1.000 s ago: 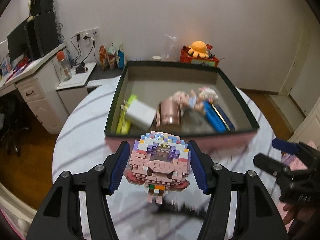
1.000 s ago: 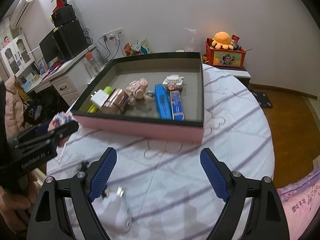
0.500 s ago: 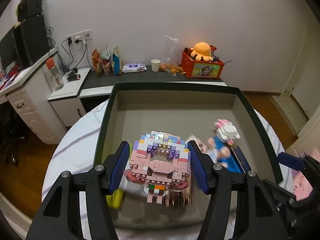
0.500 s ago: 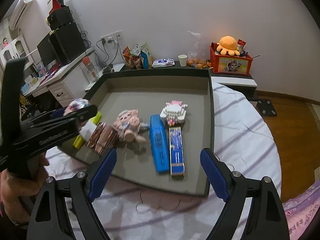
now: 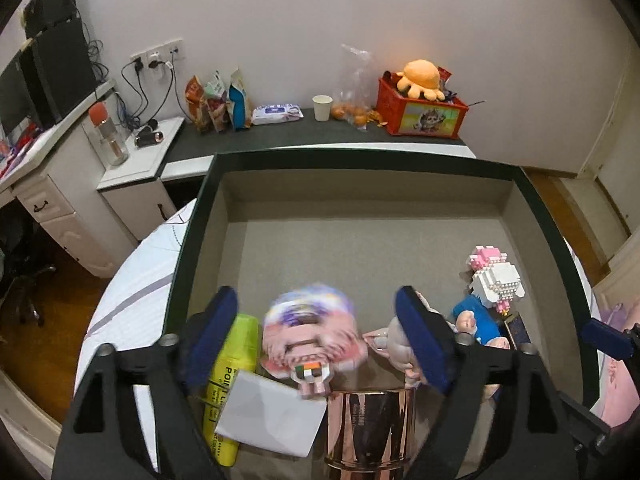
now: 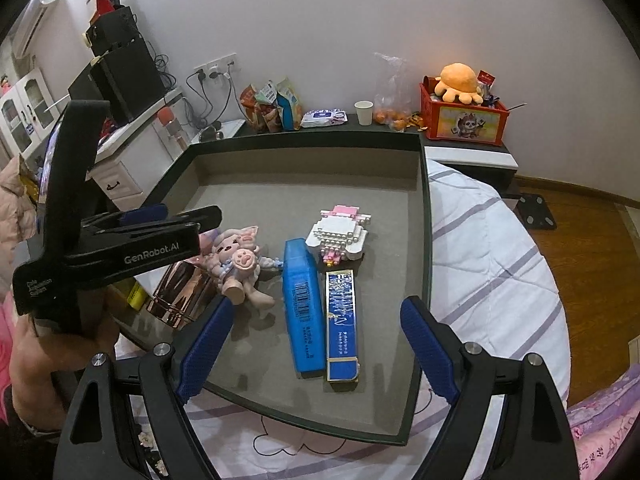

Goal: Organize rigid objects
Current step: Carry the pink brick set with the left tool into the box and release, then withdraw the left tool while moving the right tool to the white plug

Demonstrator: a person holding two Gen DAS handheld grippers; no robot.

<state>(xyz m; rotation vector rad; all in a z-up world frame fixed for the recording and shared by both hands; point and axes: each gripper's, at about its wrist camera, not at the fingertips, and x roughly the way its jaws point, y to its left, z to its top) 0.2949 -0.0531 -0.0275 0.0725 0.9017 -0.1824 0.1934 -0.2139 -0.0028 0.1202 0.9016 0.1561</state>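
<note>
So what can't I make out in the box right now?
- Block figure: motion-blurred in the left wrist view, so whether it has landed is unclear; the left gripper hides it in the right wrist view.
- White block and rose-gold cylinder: cut off by the left wrist view's lower edge.
- Yellow marker: label partly hidden by the jaws.

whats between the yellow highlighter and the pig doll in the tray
In the left wrist view, the pink block figure sits between the yellow highlighter and the pig doll.

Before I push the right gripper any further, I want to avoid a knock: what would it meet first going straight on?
Probably the blue case and the blue-and-gold box beside it, lying between the open right gripper fingers' line; depth is unclear.
</note>
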